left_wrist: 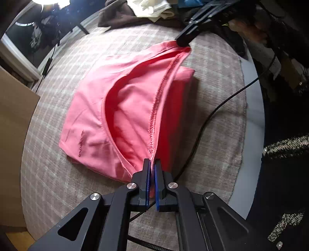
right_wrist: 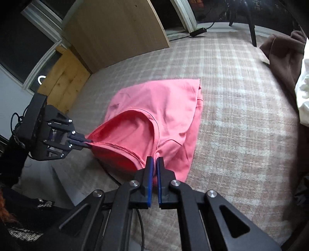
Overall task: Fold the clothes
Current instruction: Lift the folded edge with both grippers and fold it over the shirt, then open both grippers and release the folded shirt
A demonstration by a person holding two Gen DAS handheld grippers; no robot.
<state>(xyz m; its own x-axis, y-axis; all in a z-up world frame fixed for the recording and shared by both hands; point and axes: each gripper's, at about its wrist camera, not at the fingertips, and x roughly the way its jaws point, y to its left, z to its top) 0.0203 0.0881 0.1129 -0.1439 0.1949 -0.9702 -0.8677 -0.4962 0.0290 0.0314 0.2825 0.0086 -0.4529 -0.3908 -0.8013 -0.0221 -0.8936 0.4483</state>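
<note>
Our left gripper (left_wrist: pixel 152 164) has its blue-padded black fingers (left_wrist: pixel 148 173) clenched on the stitched hem edge of the pink knit garment (left_wrist: pixel 92 115), a sliver of pink cloth showing between the pads. Our right gripper (right_wrist: pixel 155 164) is likewise clamped tight on the same hem at another spot, the fabric bunching into small creases just ahead of its tips. In the left wrist view the right gripper appears at the far end of the hem, its tips pinching the cloth there; in the right wrist view the left gripper sits off to the left, its tips biting the hem corner.

Between our two grips the serged hem runs as a taut raised line, lifted off the rest of the garment, and the layer below sags open like a pocket with a curved seam showing. The rest of the pink garment lies flat, already doubled over, on the beige and white checked rug (right_wrist: pixel 241 115). Small dark lettering is printed near one corner of it.

A black cable (left_wrist: pixel 212 114) trails across the rug beside the garment. Farther off, at the rug's edge, lies a heap of brown and cream clothes (left_wrist: pixel 135 11). A light wooden panel (right_wrist: pixel 115 29) stands beyond the rug, near a dark window.
</note>
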